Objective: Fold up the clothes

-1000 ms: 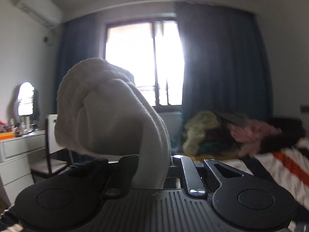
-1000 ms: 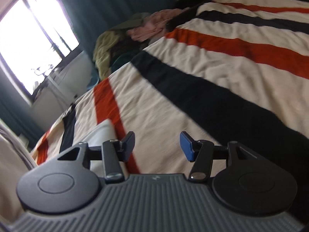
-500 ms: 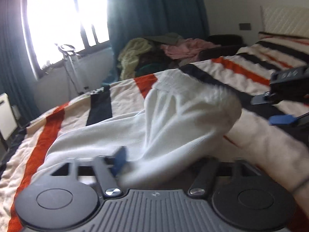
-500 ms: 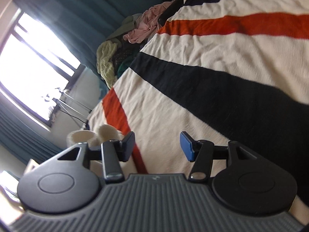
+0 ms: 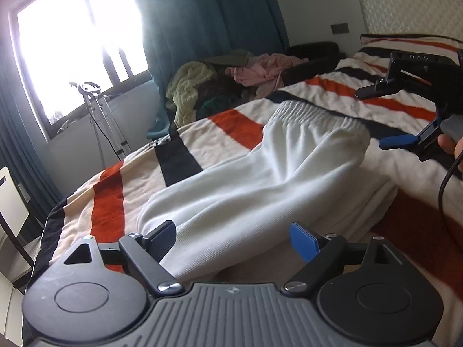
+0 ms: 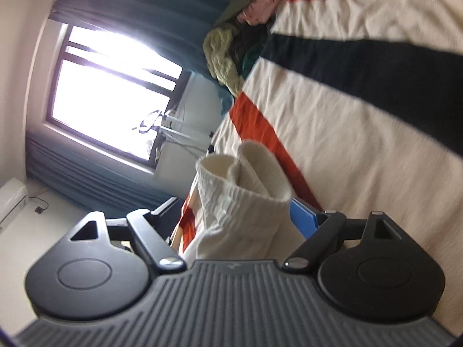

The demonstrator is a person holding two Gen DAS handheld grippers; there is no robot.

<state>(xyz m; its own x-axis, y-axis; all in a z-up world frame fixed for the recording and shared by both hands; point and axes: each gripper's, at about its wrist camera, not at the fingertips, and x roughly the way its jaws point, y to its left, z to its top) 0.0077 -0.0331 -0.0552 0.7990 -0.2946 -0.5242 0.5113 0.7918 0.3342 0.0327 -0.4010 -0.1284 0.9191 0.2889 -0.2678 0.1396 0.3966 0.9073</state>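
One pair of white trousers [image 5: 260, 179] is lying bunched on the striped bed [image 5: 110, 202]. The left tongs [image 5: 231, 241] are spreading apart around its near end, gripping nothing. The right tongs [image 6: 234, 212] are also widening, the waistband sitting loosely between them.

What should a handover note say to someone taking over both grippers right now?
Left gripper: jaws opening, nothing clamped; the white garment lies between them on the striped bed cover.
Right gripper: jaws opening, the garment's ribbed waistband between them, not pinched.
Garment: spread loosely on the bed, bunched at the waistband, not neatly folded.
Unsorted clothes pile sits at the far edge of the bed.
Left to do: regrip, flatten and fold this garment, then presumably the pile.
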